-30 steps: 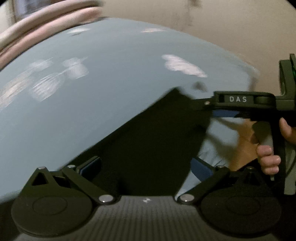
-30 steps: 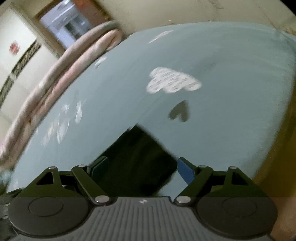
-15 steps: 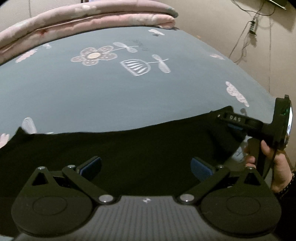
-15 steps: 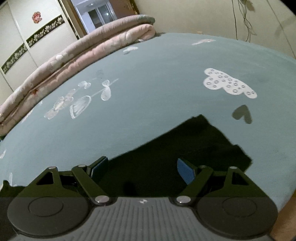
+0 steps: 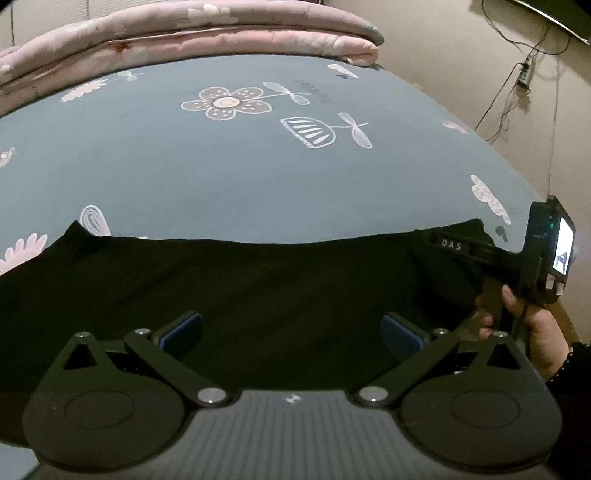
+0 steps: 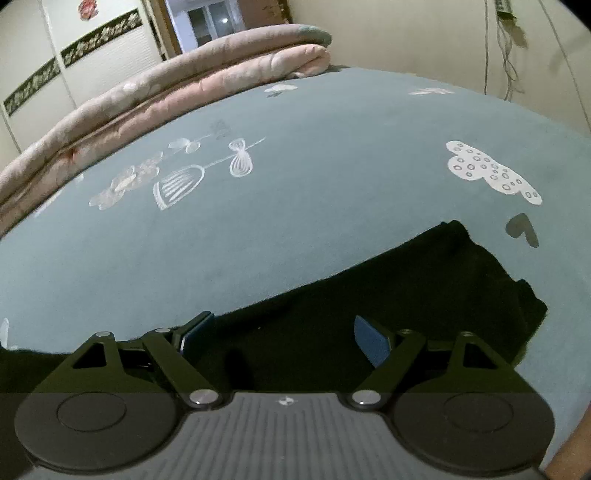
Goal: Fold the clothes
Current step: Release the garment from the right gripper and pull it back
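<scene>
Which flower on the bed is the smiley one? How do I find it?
Look at the blue-grey bedsheet, towards the rolled pink quilt at its far end. The smiley flower is just before it, left of the fan-shaped bloom; only it has dotted petals around a face.

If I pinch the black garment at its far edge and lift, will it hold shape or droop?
Probably droop: the black garment lies flat and limp on the blue bedsheet, with no stiff panels showing. It looks thin, so likely light. The sheet looks soft and matte, so dragging may bunch the cloth rather than slide it.
</scene>
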Motion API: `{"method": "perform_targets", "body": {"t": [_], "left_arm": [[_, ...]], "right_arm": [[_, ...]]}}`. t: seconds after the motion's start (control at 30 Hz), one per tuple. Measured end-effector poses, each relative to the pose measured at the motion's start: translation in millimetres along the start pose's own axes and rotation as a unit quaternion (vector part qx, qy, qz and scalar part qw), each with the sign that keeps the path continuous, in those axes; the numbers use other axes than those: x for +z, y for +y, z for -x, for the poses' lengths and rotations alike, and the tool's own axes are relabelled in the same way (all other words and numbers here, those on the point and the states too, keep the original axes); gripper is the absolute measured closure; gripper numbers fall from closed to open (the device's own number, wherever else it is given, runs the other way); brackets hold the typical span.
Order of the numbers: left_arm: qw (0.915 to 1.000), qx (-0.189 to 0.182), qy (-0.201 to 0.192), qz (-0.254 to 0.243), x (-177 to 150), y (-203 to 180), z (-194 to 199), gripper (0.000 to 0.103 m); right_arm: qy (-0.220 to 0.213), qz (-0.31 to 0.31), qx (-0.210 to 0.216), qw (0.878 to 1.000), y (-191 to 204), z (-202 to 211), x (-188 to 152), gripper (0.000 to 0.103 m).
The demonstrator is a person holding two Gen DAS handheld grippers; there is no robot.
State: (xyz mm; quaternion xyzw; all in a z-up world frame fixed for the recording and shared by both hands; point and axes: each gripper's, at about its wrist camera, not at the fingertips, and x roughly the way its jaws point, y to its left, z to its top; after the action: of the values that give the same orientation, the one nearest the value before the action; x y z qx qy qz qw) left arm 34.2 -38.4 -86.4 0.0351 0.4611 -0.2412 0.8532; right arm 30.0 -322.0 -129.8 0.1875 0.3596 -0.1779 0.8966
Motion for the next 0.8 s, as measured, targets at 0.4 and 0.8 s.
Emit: {"method": "perform_targets", "body": {"t": [0.4, 0.8], "left_arm": [[0.9984, -0.043, 0.023, -0.028, -4.1, -39.5, -13.7, 0.001], [0.9946, -0.057, 0.036, -0.079, -9.6, -63.3, -29.2, 0.001]], "right_arm": [[-0.001, 0.011, 0.006, 1.000, -3.4, 4.7, -1.8, 0.016], [-0.010, -0.007, 0.014, 1.000, -22.7, 12.9, 1.1, 0.016]]}}
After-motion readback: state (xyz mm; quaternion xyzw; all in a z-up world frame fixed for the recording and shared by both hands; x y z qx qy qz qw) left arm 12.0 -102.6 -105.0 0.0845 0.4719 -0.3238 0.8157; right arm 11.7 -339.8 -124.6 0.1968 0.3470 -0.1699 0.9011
